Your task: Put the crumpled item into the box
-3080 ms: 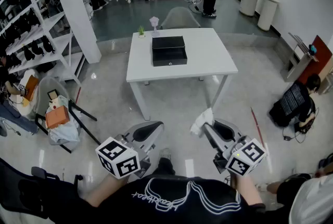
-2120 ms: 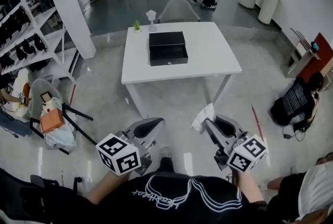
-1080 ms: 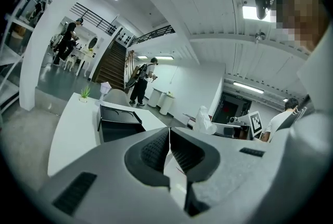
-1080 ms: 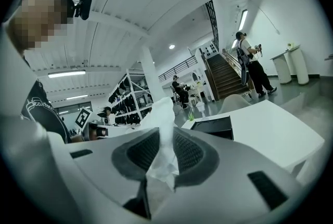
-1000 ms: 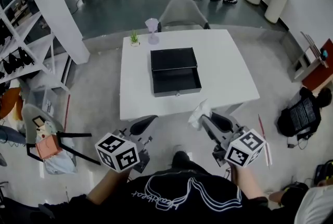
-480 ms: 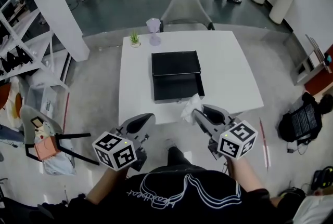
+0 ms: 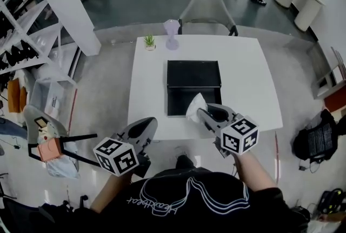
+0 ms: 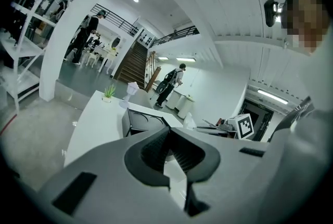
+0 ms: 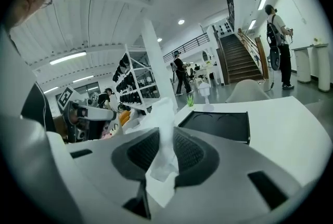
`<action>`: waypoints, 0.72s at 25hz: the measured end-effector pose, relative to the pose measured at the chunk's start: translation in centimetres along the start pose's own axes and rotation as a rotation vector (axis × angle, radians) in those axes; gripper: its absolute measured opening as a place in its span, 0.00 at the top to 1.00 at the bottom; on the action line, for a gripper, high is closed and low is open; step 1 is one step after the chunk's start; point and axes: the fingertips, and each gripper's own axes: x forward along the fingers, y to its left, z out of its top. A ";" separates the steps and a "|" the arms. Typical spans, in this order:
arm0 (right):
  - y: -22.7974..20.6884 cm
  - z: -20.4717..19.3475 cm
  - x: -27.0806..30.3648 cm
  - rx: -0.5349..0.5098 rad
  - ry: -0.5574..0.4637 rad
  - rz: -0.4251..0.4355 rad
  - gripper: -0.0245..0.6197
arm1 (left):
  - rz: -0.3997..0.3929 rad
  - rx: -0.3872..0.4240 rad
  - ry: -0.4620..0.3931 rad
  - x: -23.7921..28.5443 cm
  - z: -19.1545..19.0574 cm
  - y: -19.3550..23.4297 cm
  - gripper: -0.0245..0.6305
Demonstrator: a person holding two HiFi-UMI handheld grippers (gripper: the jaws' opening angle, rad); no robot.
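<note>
Head view: the right gripper (image 7: 201,114) pinches the crumpled item (image 7: 194,106), a white tissue, at the near edge of the black box (image 7: 193,78). It is best carried over the open cavity and lowered before release. The left gripper (image 7: 145,125) idles, jaws together and empty.

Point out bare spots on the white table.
Widest bare patch: right of the black box, to the table edge. A narrower strip runs left of the box, nearer than the small plant. Crowded: the far edge by plant and purple ornament, and the near edge, where the right gripper holds the tissue.
</note>
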 end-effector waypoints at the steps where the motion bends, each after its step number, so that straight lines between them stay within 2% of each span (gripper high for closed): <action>1: -0.4 -0.1 0.8 -0.010 0.017 0.003 0.83 | 0.011 -0.005 -0.003 0.1 0.2 0.5 0.95; 9: -3.5 -2.3 6.1 -0.124 0.180 -0.008 0.82 | 0.066 -0.045 -0.016 0.9 1.1 3.8 0.95; 18: -6.1 -6.5 10.7 -0.226 0.394 -0.016 0.82 | 0.088 -0.068 -0.026 1.7 2.1 6.5 0.95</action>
